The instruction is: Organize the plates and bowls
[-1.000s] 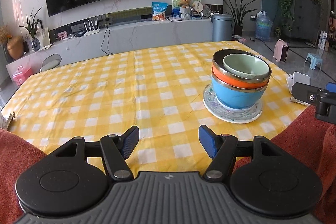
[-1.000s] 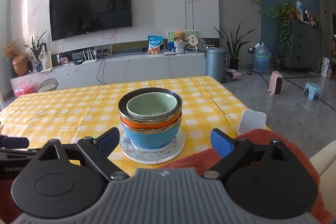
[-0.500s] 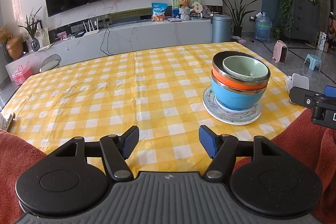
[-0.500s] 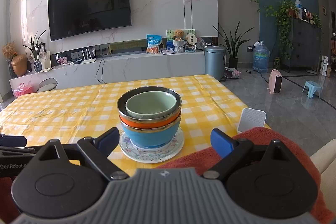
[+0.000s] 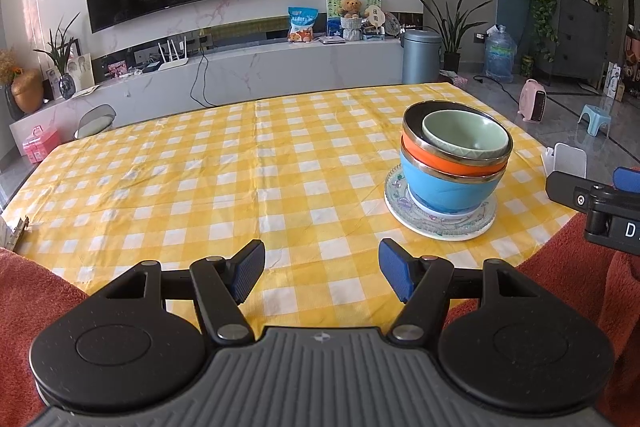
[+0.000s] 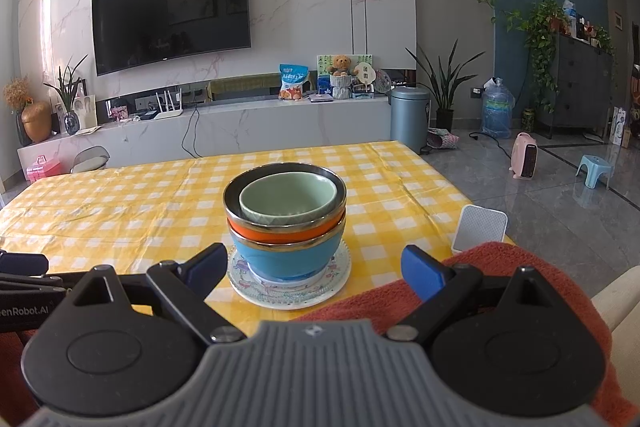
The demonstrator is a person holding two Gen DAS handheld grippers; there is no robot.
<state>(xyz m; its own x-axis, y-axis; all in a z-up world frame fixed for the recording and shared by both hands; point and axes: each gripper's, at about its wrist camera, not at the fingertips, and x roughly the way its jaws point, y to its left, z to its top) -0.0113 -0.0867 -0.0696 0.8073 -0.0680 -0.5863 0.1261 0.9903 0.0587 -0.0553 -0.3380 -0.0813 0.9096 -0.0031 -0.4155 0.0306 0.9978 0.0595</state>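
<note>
I find both the left gripper [image 5: 322, 273] and right gripper [image 6: 310, 269] wide open, empty; nested green ceramic bowl [image 6: 288, 195], orange bowl [image 6: 280, 233] and blue bowl [image 6: 286, 257] sit on patterned plate [image 6: 340, 277], yellow-checked table [image 5: 200, 179].

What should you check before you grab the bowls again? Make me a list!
1. Left tool open and empty: ok.
2. Right tool open and empty: ok.
3. Green bowl sits inside the orange bowl, which sits in the blue bowl: ok.
4. Stack stands on the plate, upright: ok.
5. Plate fully on the tablecloth, though near the edge: ok.
6. Bowls stuck together or loose: cannot tell.
</note>
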